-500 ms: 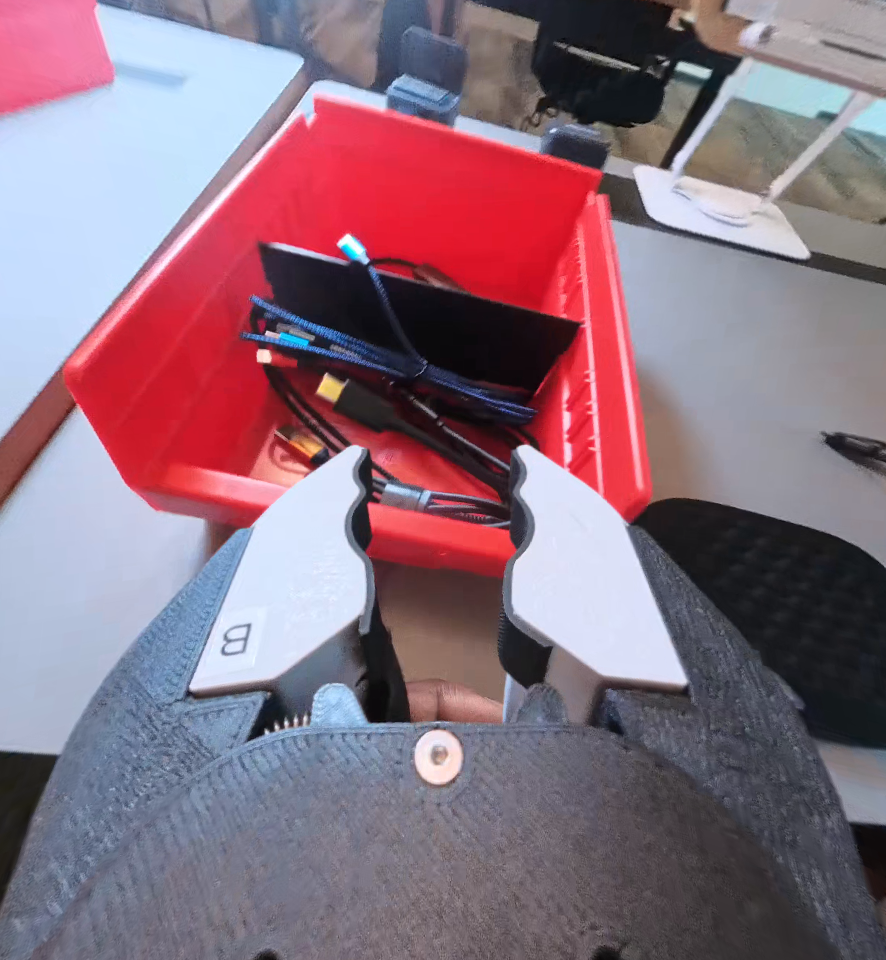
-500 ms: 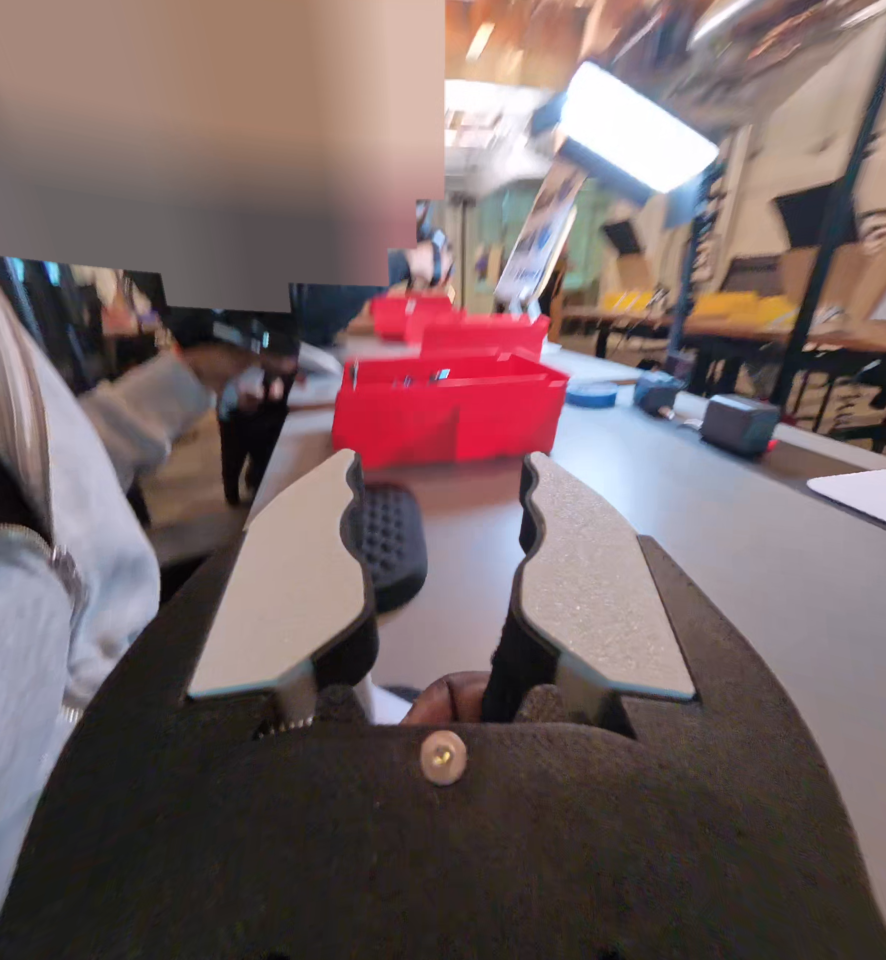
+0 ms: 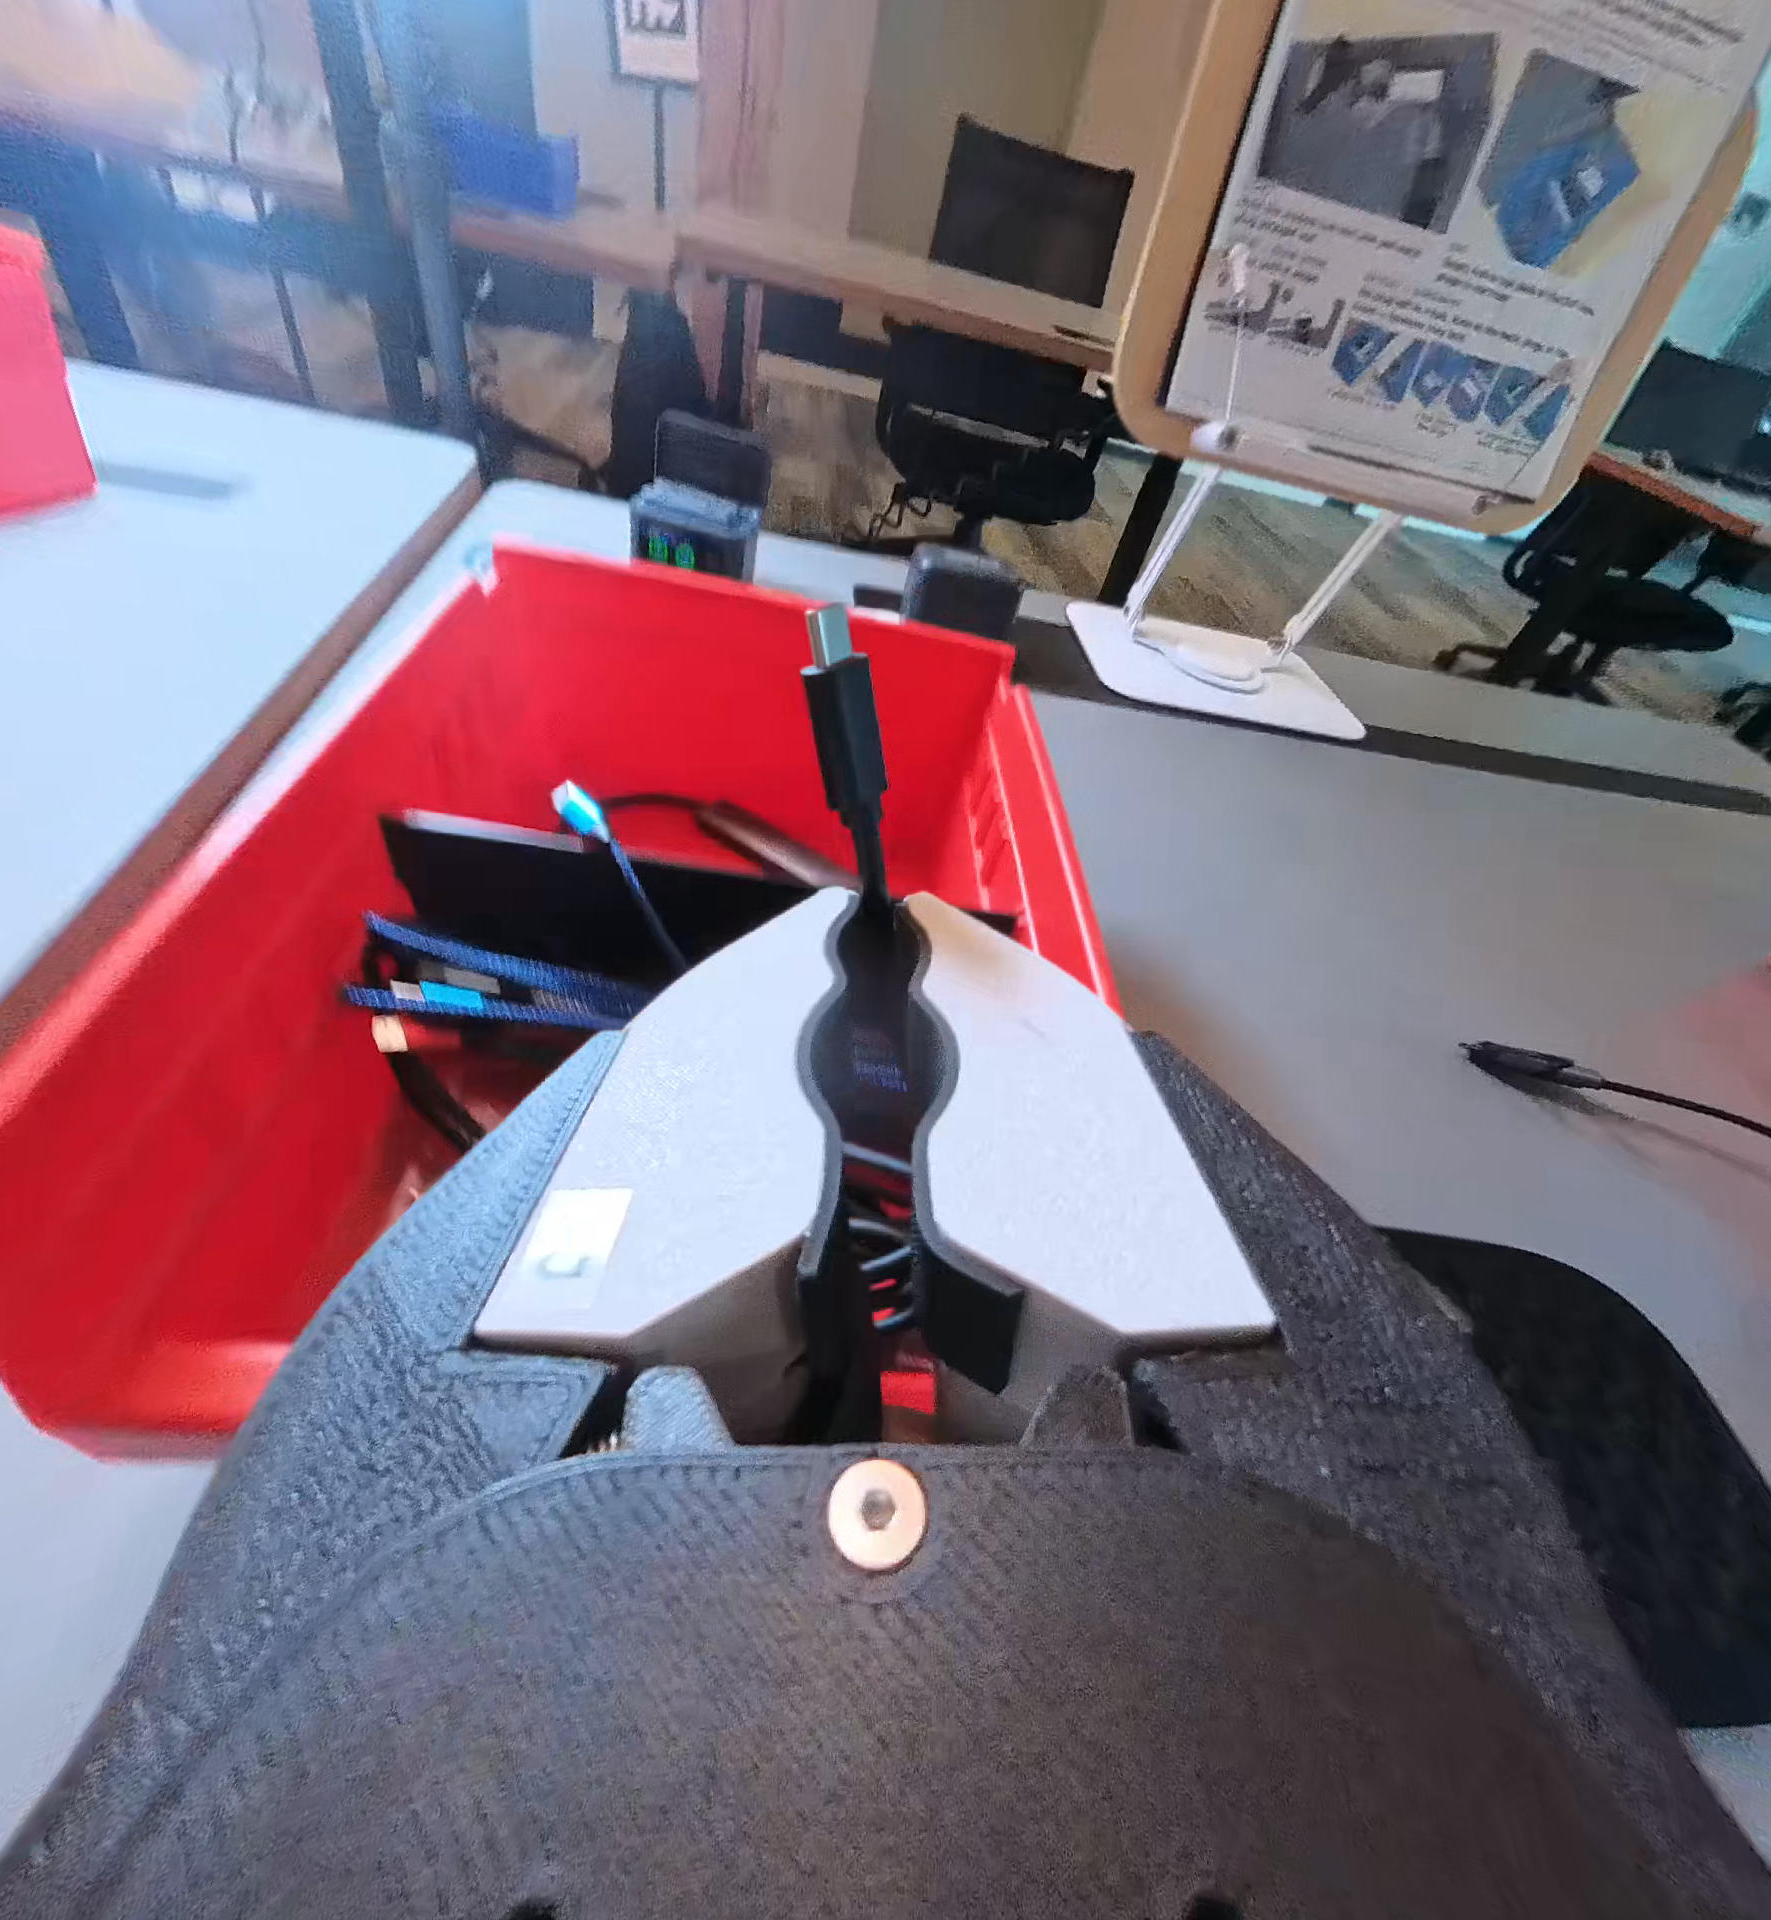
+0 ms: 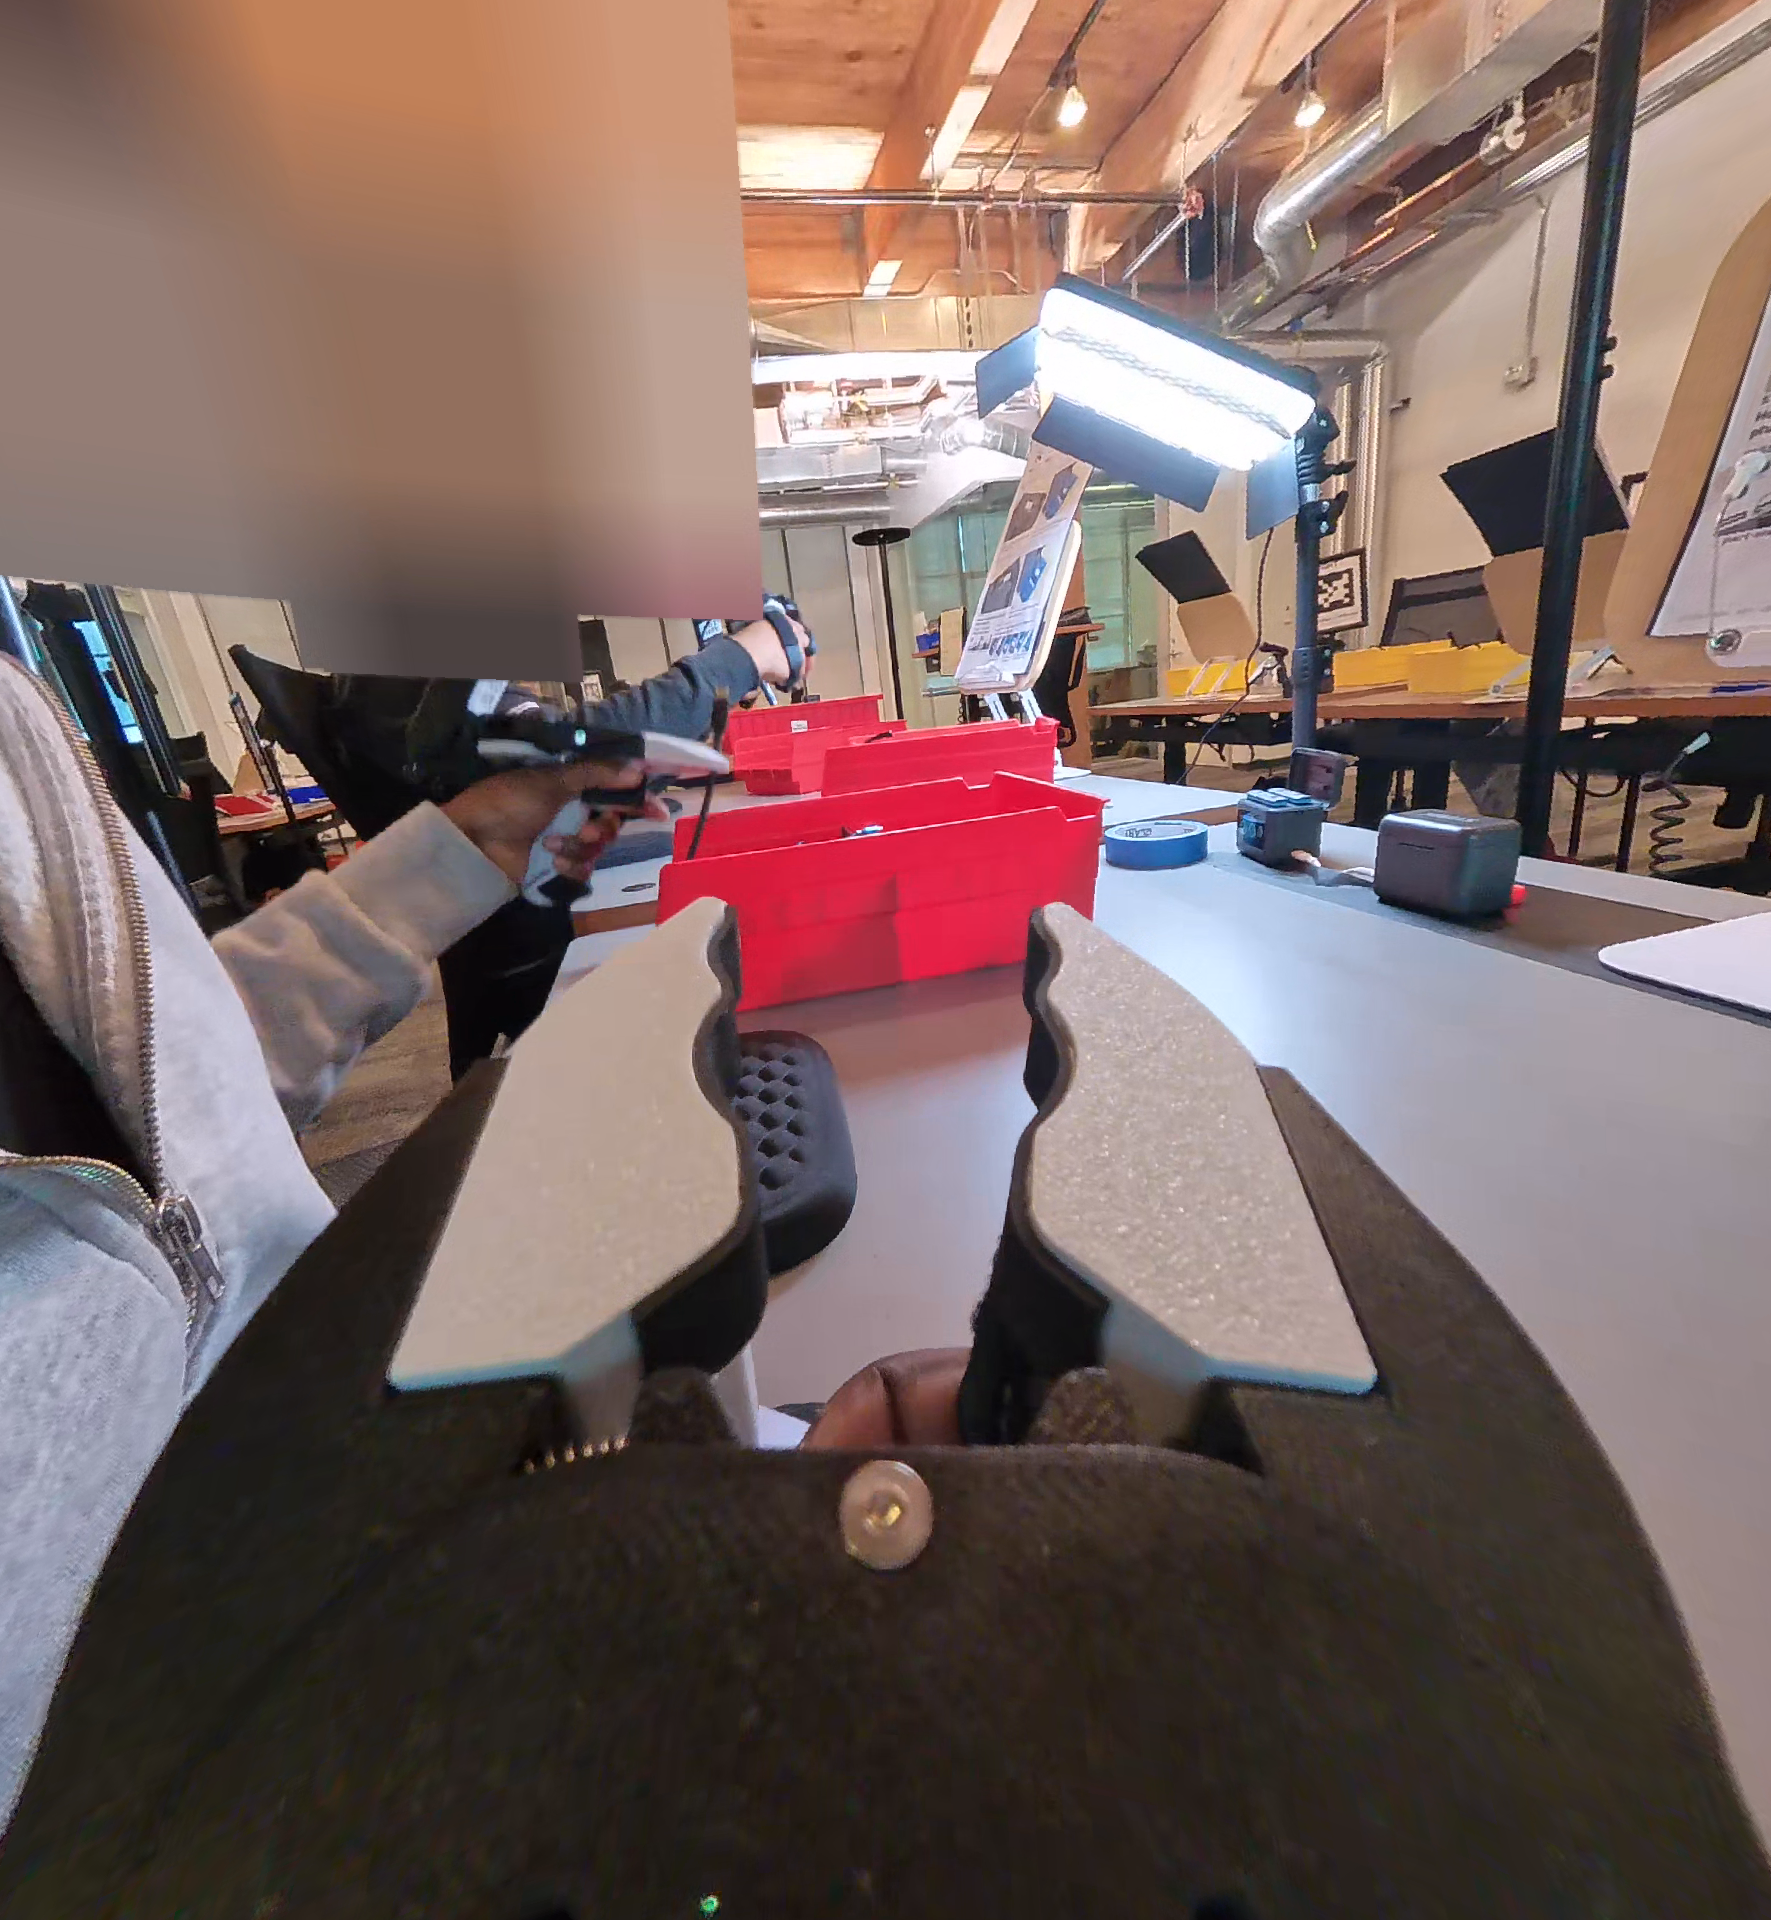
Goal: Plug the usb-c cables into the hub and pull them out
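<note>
Above the near end of the red bin (image 3: 237,1039), the left gripper (image 3: 876,914) has its fingers (image 3: 715,1122) pressed together on a black usb-c cable (image 3: 845,727), pinching the thin cord just below the plug, so that the connector stands nearly upright beyond the fingertips with its metal tip pointing up. More loops of the same black cord run back between the fingers toward the gripper body. Inside the bin lie a flat black panel (image 3: 569,883), a blue braided cable (image 3: 507,987) with a light blue plug raised near the panel's top edge, and other dark cords; whether the hub is among them cannot be told. On the grey worktop (image 3: 1380,935) to the right of the bin lies another black cable (image 3: 1629,1091), well apart from the held one, and a black perforated pad (image 3: 1608,1475) sits near the front edge. From the right wrist view, the right gripper (image 4: 876,935) hovers low over the worktop with its fingers (image 4: 590,1164) spread and nothing between them, aimed toward the bin's side, with the black pad just beyond its left finger. Farther off, the left gripper shows over the bin with the black cord hanging from it.
</note>
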